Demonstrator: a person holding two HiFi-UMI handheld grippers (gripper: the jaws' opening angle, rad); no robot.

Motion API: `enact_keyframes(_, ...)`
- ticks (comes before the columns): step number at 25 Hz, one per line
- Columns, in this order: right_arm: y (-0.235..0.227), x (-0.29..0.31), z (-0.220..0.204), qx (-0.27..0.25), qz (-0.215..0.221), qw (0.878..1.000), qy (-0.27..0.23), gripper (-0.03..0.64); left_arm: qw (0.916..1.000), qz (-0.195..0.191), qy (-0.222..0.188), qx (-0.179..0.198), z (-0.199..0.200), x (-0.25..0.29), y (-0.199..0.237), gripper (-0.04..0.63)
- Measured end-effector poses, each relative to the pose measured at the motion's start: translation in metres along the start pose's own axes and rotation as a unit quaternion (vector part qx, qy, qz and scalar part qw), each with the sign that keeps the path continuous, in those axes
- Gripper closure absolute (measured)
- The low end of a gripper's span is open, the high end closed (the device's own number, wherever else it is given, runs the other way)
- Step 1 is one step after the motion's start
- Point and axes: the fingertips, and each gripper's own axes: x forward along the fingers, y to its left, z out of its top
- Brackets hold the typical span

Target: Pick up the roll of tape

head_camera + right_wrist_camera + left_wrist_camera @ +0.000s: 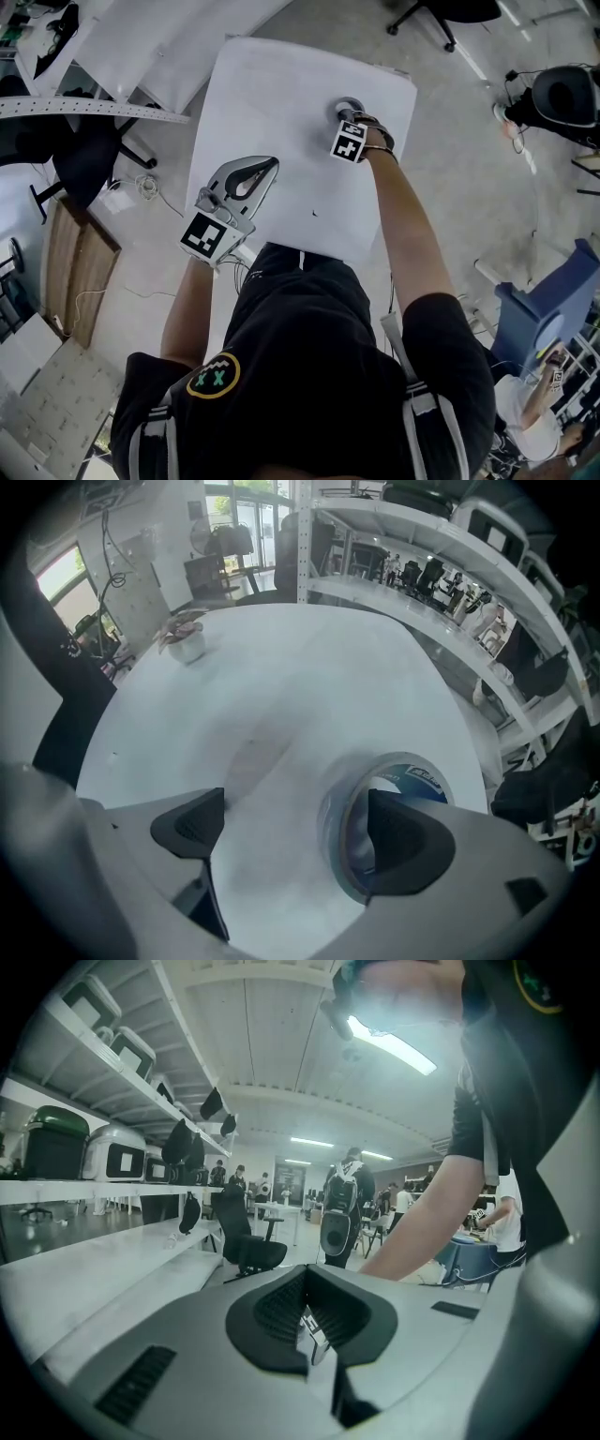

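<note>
Status: roll of tape point(417, 778) straddled by right gripper point(349, 112), not gripped.
The roll is laid flat on the white worktop point(281, 94), towards its far end. The right gripper's fingers point(403, 841) are spread, one set inside the roll's core and the other outside it, with the roll's wall between them. The left gripper point(265, 169) is held over the near edge, fingers pressed together and empty.

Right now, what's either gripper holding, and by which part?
Nothing is held. The right gripper is open, one jaw in the hole of the tape roll, the other clear outside. The left gripper is shut, empty.
</note>
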Motion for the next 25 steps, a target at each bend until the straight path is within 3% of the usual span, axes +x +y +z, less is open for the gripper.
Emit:
enact_keyframes(3,-0.001,0.000,0.001,-0.007,0.003,1.000,0.004,0.145,0.9999,-0.001,0.006,0.009,-0.003,0.000,0.003,0.580)
enact_keyframes(5,0.000,0.000,0.001,-0.018,0.007,1.000,0.009,0.199,0.9997,0.000,0.014,0.022,-0.008,-0.003,0.006,0.580)
enact_keyframes(8,0.002,-0.001,0.000,-0.037,0.006,0.999,0.016,0.282,0.9999,-0.004,0.000,0.011,-0.003,-0.004,0.003,0.580)
enact_keyframes(9,0.001,-0.002,0.000,-0.044,-0.001,0.999,0.019,0.326,1.0000,-0.004,-0.003,0.007,0.000,-0.004,0.002,0.580)
enact_keyframes(10,-0.001,-0.003,-0.001,-0.053,-0.011,0.998,0.021,0.457,1.0000,-0.003,-0.004,0.004,0.002,-0.003,0.001,0.580)
enact_keyframes(11,-0.002,-0.003,-0.001,-0.060,-0.020,0.998,0.024,0.515,1.0000,-0.001,-0.002,0.006,0.003,-0.004,0.002,0.580)
enact_keyframes(18,0.001,-0.005,-0.003,-0.067,-0.029,0.997,0.029,0.529,0.9995,0.005,0.007,0.030,-0.002,-0.013,0.005,0.580)
enact_keyframes(25,0.003,-0.024,0.013,-0.011,-0.058,0.998,-0.024,0.537,0.9996,0.001,-0.004,0.029,0.006,-0.015,0.003,0.580)
